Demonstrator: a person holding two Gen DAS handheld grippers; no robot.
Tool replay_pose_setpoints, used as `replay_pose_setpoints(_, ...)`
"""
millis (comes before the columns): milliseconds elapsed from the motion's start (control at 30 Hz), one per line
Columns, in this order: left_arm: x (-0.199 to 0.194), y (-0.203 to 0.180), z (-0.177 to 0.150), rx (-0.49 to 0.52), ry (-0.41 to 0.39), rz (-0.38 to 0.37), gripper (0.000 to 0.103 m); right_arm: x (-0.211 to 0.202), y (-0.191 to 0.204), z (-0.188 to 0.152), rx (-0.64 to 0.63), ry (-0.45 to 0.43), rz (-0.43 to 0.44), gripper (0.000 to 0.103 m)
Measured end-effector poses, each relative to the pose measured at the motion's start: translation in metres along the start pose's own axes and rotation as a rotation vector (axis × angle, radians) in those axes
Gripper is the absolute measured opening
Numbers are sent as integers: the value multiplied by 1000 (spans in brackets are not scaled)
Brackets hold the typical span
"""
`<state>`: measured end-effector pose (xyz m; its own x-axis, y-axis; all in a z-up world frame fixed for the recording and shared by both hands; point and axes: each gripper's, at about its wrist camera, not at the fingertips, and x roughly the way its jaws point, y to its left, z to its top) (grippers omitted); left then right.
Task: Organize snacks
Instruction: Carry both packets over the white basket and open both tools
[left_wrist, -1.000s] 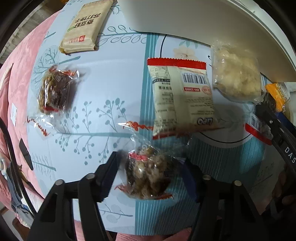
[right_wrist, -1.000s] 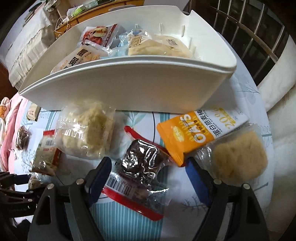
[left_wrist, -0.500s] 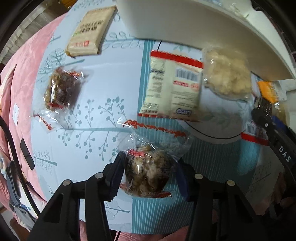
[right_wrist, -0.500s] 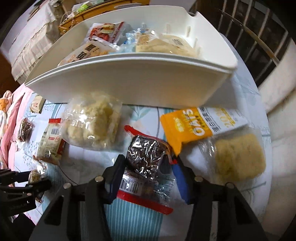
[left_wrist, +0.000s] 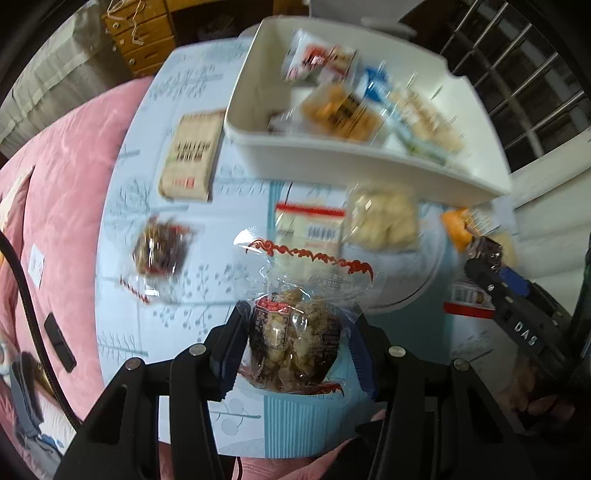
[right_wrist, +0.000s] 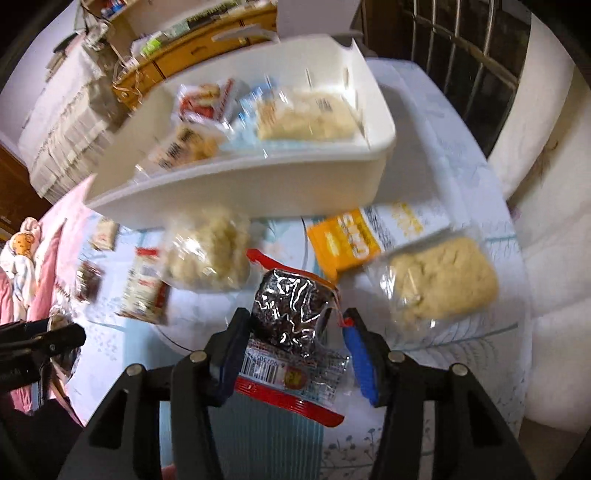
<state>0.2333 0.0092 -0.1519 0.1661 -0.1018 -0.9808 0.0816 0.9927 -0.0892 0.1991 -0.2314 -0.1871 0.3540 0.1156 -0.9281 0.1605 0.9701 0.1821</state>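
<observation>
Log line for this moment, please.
left claw: shut on nut snack | right claw: shut on dark snack | white bin: partly filled

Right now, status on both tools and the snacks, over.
Left tool shut on brown nut-cluster pack, lifted. Right tool shut on dark chocolate-cake pack. White bin ahead, part filled. Loose packs between, nothing blocking.

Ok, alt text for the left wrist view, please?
The left gripper clamps a clear packet of brown nutty snack, lifted above the pale blue patterned tablecloth. Beyond sits a white plastic bin holding blurred snacks.
</observation>
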Motion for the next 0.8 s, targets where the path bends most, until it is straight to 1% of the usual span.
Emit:
replay_pose_setpoints(100, -21, -5, 16, 11, -56, -36, 50, -19, 7, 6, -10, -56, 25, 52)
replay_pose_setpoints(167, -28, -13, 20, 28, -92, -39, 50, -27, 8, 9, -16, -85, 35, 52)
replay_pose_setpoints(267, -40, -18, 38, 45, -131, -45, 50, -46, 9, 22, -24, -139, 59, 52)
replay_pose_setpoints(400, -53, -22, 62, 45, -179, -69, 51, -62, 14, 43, -42, -217, 62, 52)
replay_pose_setpoints(533, -68, -29, 90, 51, -258, -61, 51, -74, 14, 67, -36, -290, 74, 52)
replay_pose_setpoints(633, -74, -33, 109, 44, -306, -69, 52, -76, 14, 85, -31, -313, 72, 52)
replay_pose_setpoints(667, -77, -34, 115, 35, -326, -72, 57, -77, 14, 90, -24, -327, 79, 53)
replay_pose_setpoints(700, -78, -34, 120, 22, -334, -69, 66, -76, 13, 94, -19, -330, 84, 53)
replay_pose_setpoints(733, -78, -34, 124, 8, -332, -65, 71, -74, 13, 97, -13, -325, 83, 56)
replay_pose_setpoints(767, -79, -34, 127, 7, -327, -61, 76, -73, 13, 99, -6, -318, 83, 56)
replay_pose_setpoints(800, -81, -35, 128, 11, -333, -62, 77, -72, 12, 100, 3, -306, 89, 56)
